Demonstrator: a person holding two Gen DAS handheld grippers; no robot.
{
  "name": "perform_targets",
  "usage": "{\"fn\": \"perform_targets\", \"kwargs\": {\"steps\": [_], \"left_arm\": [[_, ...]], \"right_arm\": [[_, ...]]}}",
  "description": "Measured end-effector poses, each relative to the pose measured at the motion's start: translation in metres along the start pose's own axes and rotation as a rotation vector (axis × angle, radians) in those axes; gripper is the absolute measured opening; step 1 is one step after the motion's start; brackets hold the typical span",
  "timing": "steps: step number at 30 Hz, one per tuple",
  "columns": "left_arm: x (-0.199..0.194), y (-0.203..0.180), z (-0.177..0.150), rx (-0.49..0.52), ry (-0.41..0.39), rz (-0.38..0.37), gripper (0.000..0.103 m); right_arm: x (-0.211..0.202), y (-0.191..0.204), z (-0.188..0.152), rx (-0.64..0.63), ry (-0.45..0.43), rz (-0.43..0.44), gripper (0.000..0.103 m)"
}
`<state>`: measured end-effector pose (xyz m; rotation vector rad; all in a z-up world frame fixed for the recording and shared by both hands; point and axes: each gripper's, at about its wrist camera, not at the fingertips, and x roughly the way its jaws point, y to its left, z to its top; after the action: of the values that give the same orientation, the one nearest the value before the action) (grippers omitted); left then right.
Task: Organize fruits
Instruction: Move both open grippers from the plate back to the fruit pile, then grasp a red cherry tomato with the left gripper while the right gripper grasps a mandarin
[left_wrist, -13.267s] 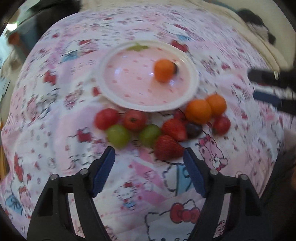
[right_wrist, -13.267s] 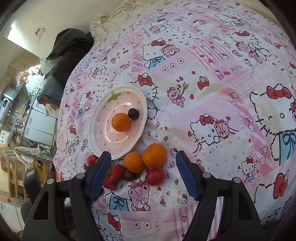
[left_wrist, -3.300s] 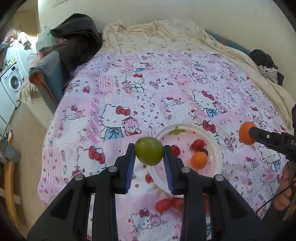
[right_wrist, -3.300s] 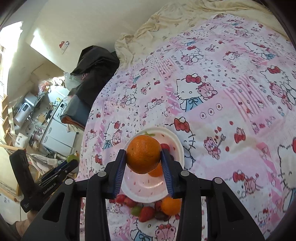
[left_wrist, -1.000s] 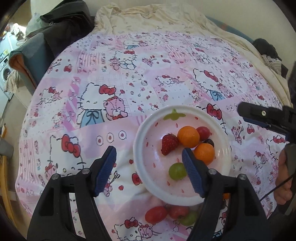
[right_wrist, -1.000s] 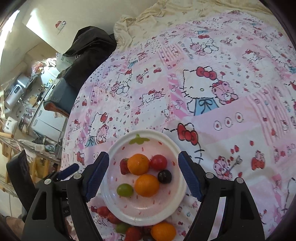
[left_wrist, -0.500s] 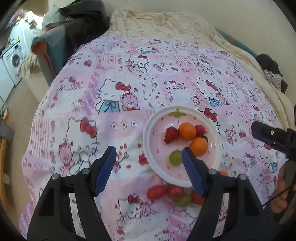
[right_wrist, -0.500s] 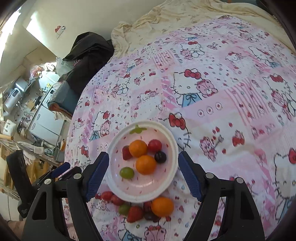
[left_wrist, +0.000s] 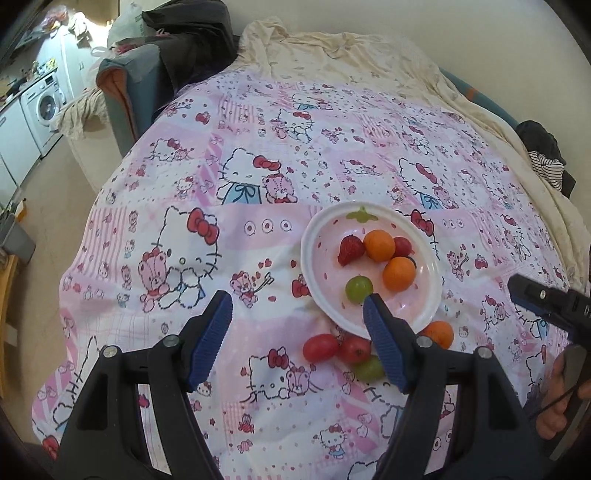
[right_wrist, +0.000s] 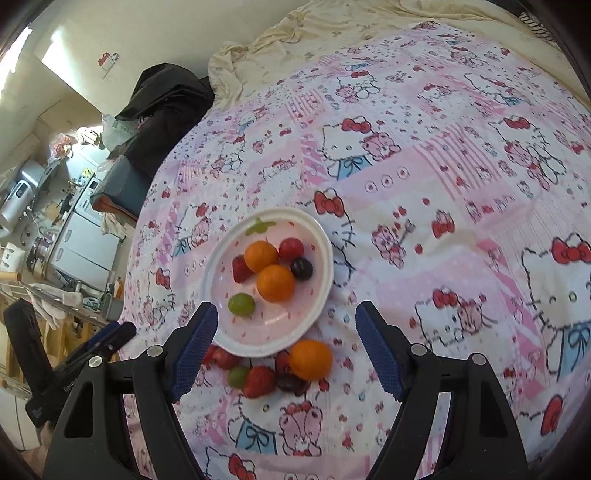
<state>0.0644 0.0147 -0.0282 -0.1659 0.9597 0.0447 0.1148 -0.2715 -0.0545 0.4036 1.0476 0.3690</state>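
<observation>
Reaching next, left wrist view: left claw (left_wrist: 297, 312) hangs wide and empty above the bed (left_wrist: 332, 155); it should drop onto the red tomato (left_wrist: 320, 347) just outside the plate (left_wrist: 308, 266), closing gently.
Plate contents: strawberry (left_wrist: 350, 250), two oranges, green grape (left_wrist: 358, 290).
Right wrist view: right claw (right_wrist: 286, 326) is wide, empty; loose orange (right_wrist: 310, 359) and strawberry (right_wrist: 259, 381) lie beside the rim.
Change: both claws carried a grape and an orange seconds ago; those now sit on the plate, and both views sit farther back.

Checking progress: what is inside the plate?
Inside the plate: two oranges, a strawberry, a green grape, a red tomato, a dark grape. Anything beneath them is hidden.
</observation>
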Motion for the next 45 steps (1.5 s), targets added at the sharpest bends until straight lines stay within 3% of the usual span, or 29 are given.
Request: {"fn": "perform_targets", "kwargs": {"steps": [8,18,23,27,28,29,30,33,38,45], "left_arm": [[0.005,0.011,-0.014,-0.038,0.045,0.046,0.07],[0.018,0.024,-0.015,-0.099,0.113,0.056,0.07],[0.026,0.028,-0.014,-0.131,0.149,0.048,0.07],[0.033,0.029,-0.014,-0.141,0.164,0.053,0.07],[0.034,0.029,-0.014,-0.141,0.167,0.056,0.07],[0.036,0.029,-0.014,-0.138,0.172,0.06,0.07],[0.038,0.029,-0.014,-0.135,0.178,0.063,0.07],[0.048,0.024,-0.017,-0.11,0.205,0.063,0.07],[0.083,-0.001,-0.031,0.061,0.333,0.082,0.069],[0.105,-0.029,-0.03,0.233,0.396,0.059,0.066]], "right_arm": [[0.013,-0.008,-0.022,-0.01,0.076,-0.06,0.08],[0.052,-0.028,-0.03,0.097,0.232,-0.07,0.08],[0.077,-0.017,-0.031,0.033,0.295,-0.117,0.078],[0.096,-0.008,-0.033,-0.024,0.339,-0.135,0.063],[0.1,-0.006,-0.035,-0.043,0.349,-0.141,0.057],[0.102,-0.005,-0.035,-0.057,0.359,-0.15,0.043],[0.103,-0.005,-0.036,-0.058,0.369,-0.135,0.043],[0.096,-0.006,-0.033,-0.05,0.348,-0.121,0.043],[0.075,-0.005,-0.026,-0.024,0.293,-0.065,0.043],[0.063,-0.002,-0.021,-0.012,0.257,-0.02,0.043]]}}
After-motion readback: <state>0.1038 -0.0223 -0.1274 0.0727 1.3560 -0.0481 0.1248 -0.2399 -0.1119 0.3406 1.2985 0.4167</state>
